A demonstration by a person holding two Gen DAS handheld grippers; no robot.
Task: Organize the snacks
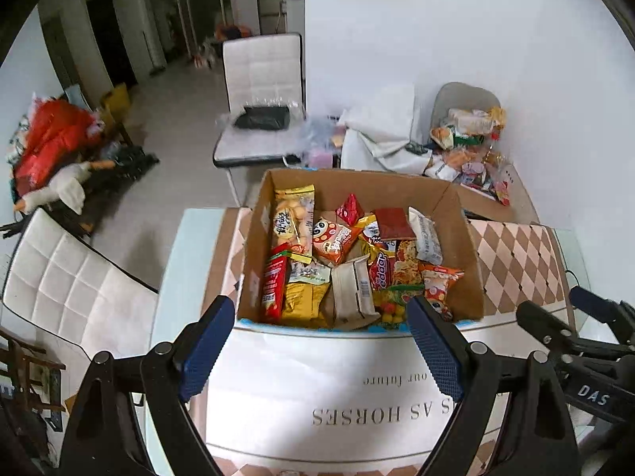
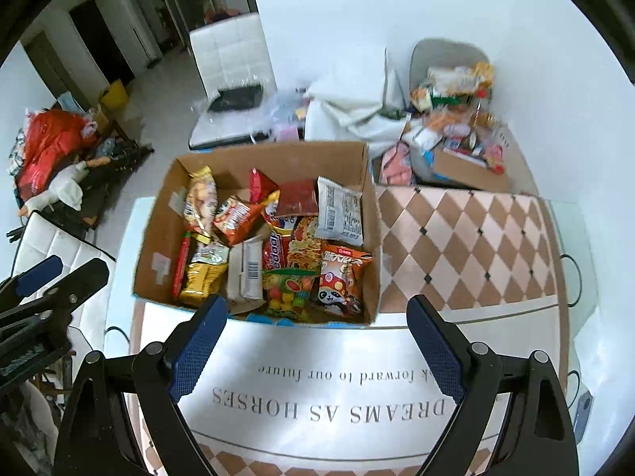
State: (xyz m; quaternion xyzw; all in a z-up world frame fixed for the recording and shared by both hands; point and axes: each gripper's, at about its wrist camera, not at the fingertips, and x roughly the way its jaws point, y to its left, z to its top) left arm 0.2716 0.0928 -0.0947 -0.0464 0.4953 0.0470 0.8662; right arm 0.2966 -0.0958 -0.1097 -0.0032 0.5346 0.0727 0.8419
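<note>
An open cardboard box (image 1: pixel 460 254) stands on the table, filled with several snack packets; it also shows in the right wrist view (image 2: pixel 154 246). Inside lie a yellow biscuit bag (image 1: pixel 293 218), a red stick pack (image 1: pixel 274 289), a white packet (image 2: pixel 340 214), an orange panda bag (image 2: pixel 341 277) and a candy bag (image 2: pixel 286 289). My left gripper (image 1: pixel 317 341) is open and empty, just in front of the box's near wall. My right gripper (image 2: pixel 315 341) is open and empty, also in front of the box. Each gripper shows at the edge of the other's view.
The table wears a checked cloth (image 2: pixel 468 246) with a white printed panel (image 2: pixel 317 388). A second box heaped with snacks (image 2: pixel 460 146) sits at the far right. White chairs stand behind (image 1: pixel 262 79) and to the left (image 1: pixel 71 293). A white wall rises behind.
</note>
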